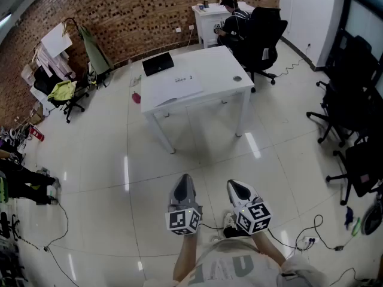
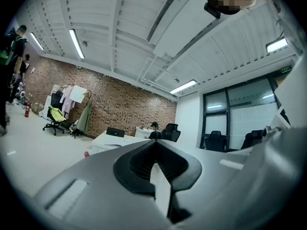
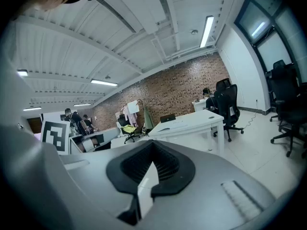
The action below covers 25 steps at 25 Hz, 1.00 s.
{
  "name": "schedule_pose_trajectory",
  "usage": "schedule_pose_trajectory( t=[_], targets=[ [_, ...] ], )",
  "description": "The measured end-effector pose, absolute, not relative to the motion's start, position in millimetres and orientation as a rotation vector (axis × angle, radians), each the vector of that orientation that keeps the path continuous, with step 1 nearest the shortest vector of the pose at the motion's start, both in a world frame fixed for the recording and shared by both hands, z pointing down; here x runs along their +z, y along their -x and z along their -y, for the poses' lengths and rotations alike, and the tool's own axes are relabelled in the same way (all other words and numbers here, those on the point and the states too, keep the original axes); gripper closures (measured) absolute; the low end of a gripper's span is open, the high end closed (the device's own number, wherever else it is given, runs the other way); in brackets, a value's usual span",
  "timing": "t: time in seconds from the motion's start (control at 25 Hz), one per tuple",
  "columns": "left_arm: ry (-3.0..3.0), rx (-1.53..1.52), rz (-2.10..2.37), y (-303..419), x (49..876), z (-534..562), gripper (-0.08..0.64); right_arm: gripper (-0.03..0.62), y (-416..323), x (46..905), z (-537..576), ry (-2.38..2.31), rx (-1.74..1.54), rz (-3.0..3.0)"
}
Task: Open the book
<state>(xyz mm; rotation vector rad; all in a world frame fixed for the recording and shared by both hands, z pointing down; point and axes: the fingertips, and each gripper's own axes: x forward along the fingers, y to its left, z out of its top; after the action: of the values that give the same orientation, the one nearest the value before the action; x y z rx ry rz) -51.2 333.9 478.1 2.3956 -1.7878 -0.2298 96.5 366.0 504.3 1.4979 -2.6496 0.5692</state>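
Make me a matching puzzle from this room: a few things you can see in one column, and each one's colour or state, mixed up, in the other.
Things:
1. table
2. office chair beside the seated person
3. garment draped near the brick wall
4. left gripper

Colour or state:
A. yellow-green
B. shut, nothing between its jaws
C. white
D. black

Pairs: 1-C, 2-D, 3-A, 4-B
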Motion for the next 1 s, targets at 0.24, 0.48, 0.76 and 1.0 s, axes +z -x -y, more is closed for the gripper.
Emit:
schedule_pose_trajectory(
  t=[0.24, 0.48, 0.76, 1.0],
  targets=[
    [-2.366, -0.207, 1.794, 52.8, 486.7, -300.7, 0.541, 0.59, -99.7, 510.8, -333.6, -1.496, 0.638, 2.659],
    [-2.354, -0.182, 1.833, 51.3, 483.6, -258.8, 0.541, 0.591, -109.1, 507.7, -292.4, -1.489, 0.657, 2.691],
    [-2.364, -0.133, 1.835, 34.8, 492.4, -218.9, 0.541, 0.589, -132.6, 516.2, -248.1, -1.488, 0.825, 2.762],
    [-2.339, -0.149, 1.827, 36.9, 504.3, -172.3, 0.541, 0.589, -124.6, 530.3, -201.1, -1.421, 0.854, 2.74]
  ],
)
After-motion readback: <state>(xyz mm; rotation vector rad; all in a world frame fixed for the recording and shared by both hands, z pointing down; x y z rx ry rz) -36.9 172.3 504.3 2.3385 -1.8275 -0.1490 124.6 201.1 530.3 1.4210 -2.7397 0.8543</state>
